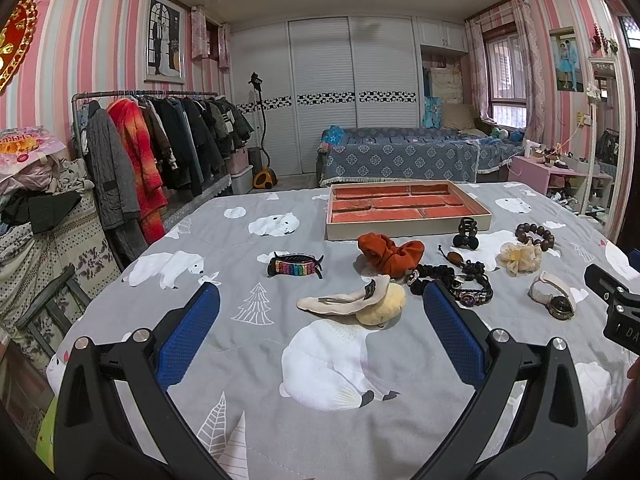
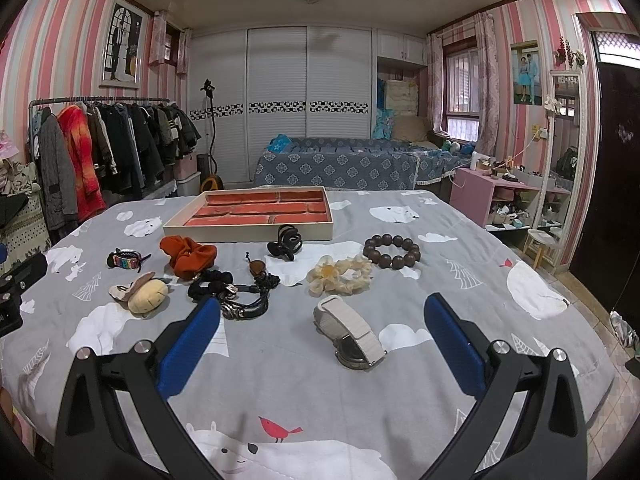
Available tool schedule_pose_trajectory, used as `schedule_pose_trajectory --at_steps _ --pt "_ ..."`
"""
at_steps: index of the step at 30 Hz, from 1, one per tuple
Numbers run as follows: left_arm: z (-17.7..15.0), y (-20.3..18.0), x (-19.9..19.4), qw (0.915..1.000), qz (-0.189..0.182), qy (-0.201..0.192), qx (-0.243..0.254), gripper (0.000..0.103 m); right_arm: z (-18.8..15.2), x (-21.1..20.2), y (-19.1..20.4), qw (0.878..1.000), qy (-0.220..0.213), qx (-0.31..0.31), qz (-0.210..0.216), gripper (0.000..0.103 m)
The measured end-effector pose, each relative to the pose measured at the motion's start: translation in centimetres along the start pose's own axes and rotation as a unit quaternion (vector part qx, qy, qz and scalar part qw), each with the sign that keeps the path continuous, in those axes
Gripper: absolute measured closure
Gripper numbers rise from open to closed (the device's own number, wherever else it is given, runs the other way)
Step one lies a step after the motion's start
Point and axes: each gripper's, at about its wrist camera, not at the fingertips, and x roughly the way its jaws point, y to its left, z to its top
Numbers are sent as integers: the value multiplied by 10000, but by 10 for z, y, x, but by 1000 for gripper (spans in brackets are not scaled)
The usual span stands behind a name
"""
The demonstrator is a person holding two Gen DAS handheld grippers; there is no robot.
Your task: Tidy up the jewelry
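Observation:
A shallow beige tray (image 1: 404, 229) (image 2: 256, 232) with a red compartmented liner lies on the grey bear-print bedspread. In front of it lie a rainbow hair clip (image 1: 295, 267) (image 2: 124, 260), an orange scrunchie (image 1: 390, 254) (image 2: 188, 255), a black claw clip (image 1: 466, 233) (image 2: 285, 243), black cord bracelets (image 1: 452, 280) (image 2: 234, 294), a wooden bead bracelet (image 1: 535, 235) (image 2: 392, 251), a cream flower scrunchie (image 1: 518, 258) (image 2: 340, 274), a white-strap watch (image 1: 554, 294) (image 2: 352, 334) and a beige clip with a yellow plush (image 1: 360, 302) (image 2: 140, 292). My left gripper (image 1: 320, 296) is open above the beige clip. My right gripper (image 2: 322, 308) is open with the watch between its fingers.
A clothes rack (image 1: 160, 140) stands at the left. A blue-covered bed (image 1: 400, 156) and white wardrobe doors (image 1: 340, 92) are behind. A pink shelf unit (image 2: 500, 196) and a mirror (image 2: 560, 152) stand at the right. The bedspread's right edge (image 2: 592, 340) drops to tiled floor.

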Motion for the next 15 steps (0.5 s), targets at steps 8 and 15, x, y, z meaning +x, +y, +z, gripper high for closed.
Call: schedule_pose_trajectory --at_steps 8,15 --pt "1 -1 0 10000 3 -11 6 4 0 0 0 10000 5 5 5 4" --pt "0 -1 0 10000 -1 -18 6 4 -1 0 -1 10000 -31 10 -16 4"
